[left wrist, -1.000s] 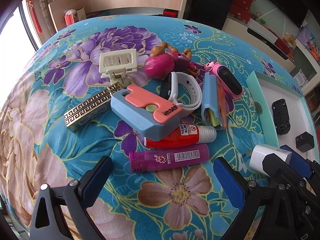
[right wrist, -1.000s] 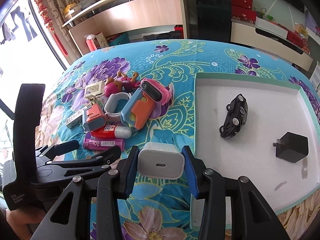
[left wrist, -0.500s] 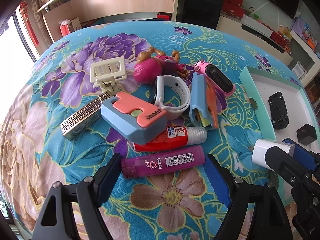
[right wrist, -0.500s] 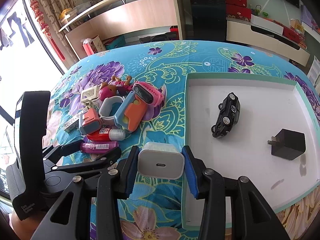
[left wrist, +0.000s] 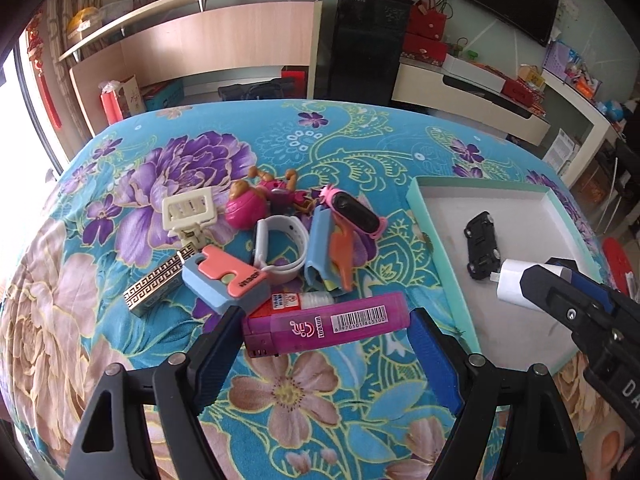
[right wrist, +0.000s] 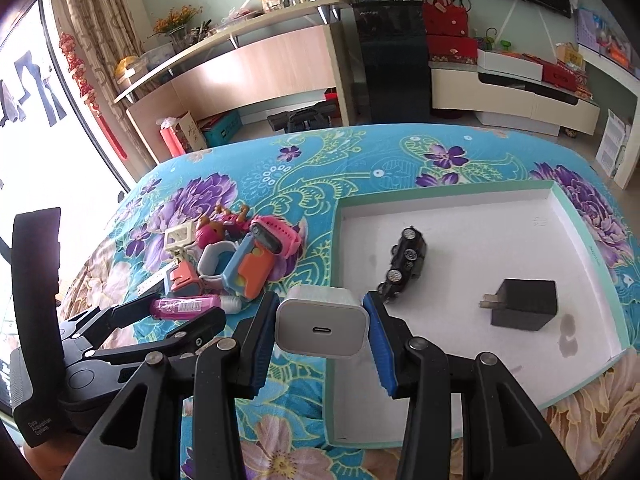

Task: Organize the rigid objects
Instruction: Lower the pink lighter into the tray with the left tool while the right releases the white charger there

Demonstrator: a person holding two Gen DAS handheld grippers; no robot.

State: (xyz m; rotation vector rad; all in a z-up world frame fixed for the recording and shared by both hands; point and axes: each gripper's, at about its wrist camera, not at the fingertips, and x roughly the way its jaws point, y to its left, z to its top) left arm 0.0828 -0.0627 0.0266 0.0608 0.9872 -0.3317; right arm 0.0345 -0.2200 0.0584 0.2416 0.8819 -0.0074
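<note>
Bright turquoise cloth (left wrist: 360, 148) with purple and peach flowers covered the table, and a living room with a long wooden counter and a dark cabinet stood behind it. On the cloth lay a heap of small things: a cream hair clip (left wrist: 190, 210), a gold patterned bar (left wrist: 158, 286), a blue and coral case (left wrist: 226, 280), a white watch band (left wrist: 282, 250), a pink smartwatch (left wrist: 354, 216), a pink doll (left wrist: 260, 200) and a red glue tube (left wrist: 288, 304). The left gripper (left wrist: 324, 330) held a purple lighter (left wrist: 326, 324) by its two ends, blue pads touching each end, the lighter raised just in front of the heap. To the right sat a shallow white tray (right wrist: 584, 240) with a mint rim, holding a black toy car (right wrist: 404, 264) on its side and a black charger (right wrist: 524, 304), the two apart. The right gripper (right wrist: 322, 326) was clamped on a white charger (right wrist: 322, 326), port facing the camera, pads pressed on both sides, and it hung over the tray's near left edge, close to the toy car.
</note>
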